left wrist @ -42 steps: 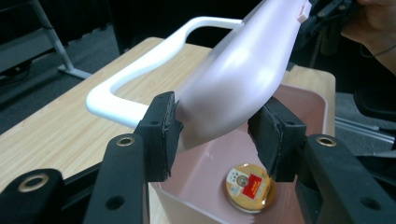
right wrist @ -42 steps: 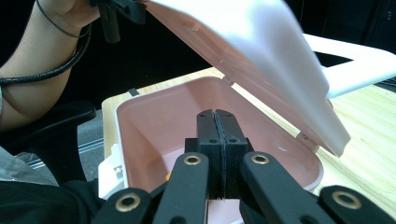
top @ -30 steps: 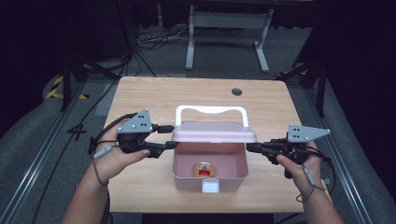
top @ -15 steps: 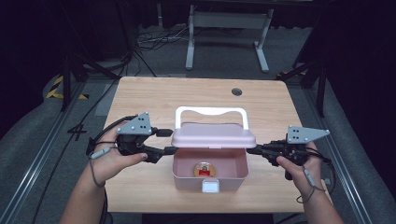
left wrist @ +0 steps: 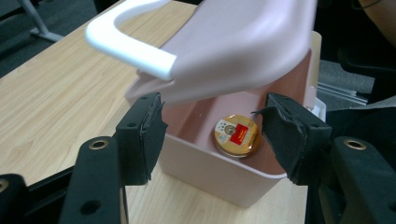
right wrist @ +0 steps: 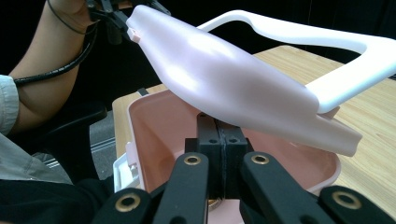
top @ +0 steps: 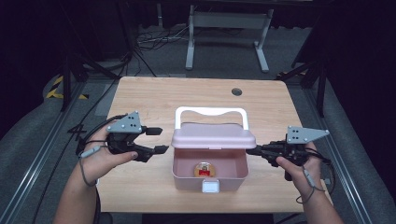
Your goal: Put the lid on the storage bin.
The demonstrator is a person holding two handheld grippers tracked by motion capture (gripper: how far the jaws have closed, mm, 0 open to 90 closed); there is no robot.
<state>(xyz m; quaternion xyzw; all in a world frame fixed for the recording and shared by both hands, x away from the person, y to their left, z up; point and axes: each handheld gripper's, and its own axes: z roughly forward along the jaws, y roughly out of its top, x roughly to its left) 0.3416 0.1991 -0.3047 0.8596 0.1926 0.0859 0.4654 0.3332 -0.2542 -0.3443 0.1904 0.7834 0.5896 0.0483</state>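
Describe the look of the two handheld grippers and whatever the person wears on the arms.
Both the left gripper and right gripper are black, each topped by a grey three-cornered plate dotted with small holes. Brass-coloured rivets mark the jaw links. A grey cable loops from each gripper around the wrist. The forearms are bare, without sleeves.

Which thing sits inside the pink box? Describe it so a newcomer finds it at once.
Start at the wooden table and find the pink box at its middle, lid half raised. On the box floor lies a small round gold tin with a red label, the one item inside.
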